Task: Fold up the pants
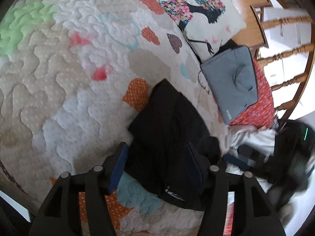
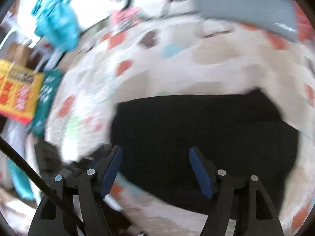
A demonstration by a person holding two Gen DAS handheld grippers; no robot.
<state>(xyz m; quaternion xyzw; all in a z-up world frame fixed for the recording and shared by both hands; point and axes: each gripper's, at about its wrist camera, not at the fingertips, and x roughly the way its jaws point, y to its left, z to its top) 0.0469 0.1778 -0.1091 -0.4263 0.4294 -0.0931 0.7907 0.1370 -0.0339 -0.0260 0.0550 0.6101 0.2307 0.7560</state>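
On a bed spread with a white quilted coverlet [image 1: 65, 90] patched in orange, green and blue hearts, a pair of black fabric pants [image 1: 169, 129] lies folded into a compact dark bundle near the bed's edge. Seen from the left wrist, the left gripper [image 1: 155, 155] hangs just above the near end of the bundle, its blue-padded black fingers [image 1: 118, 169] standing apart on either side of the cloth without visibly pressing it. A small white label shows on the pants' near edge.

From the right wrist, heavily blurred, the right gripper [image 2: 155, 157] sits over the same black pants [image 2: 204, 133], its fingers [image 2: 200, 173] spread wide with only dark cloth seen beyond the gap; nothing is clamped between them. Whether the fingertips touch the fabric cannot be told through the blur.

Beyond the pants, a flat grey fabric laptop bag [image 1: 230, 84] with a handle rests on a red patterned cloth [image 1: 258, 106], just beside a cream cushion [image 1: 198, 13] printed with a black tree and multicoloured blossoms. A turned wooden railing [image 1: 285, 53] rises past the bed's far side. Off the bed, in the right wrist view, a yellow-and-red printed carton [image 2: 17, 94] and a turquoise cloth [image 2: 57, 21] can be made out, both smeared.
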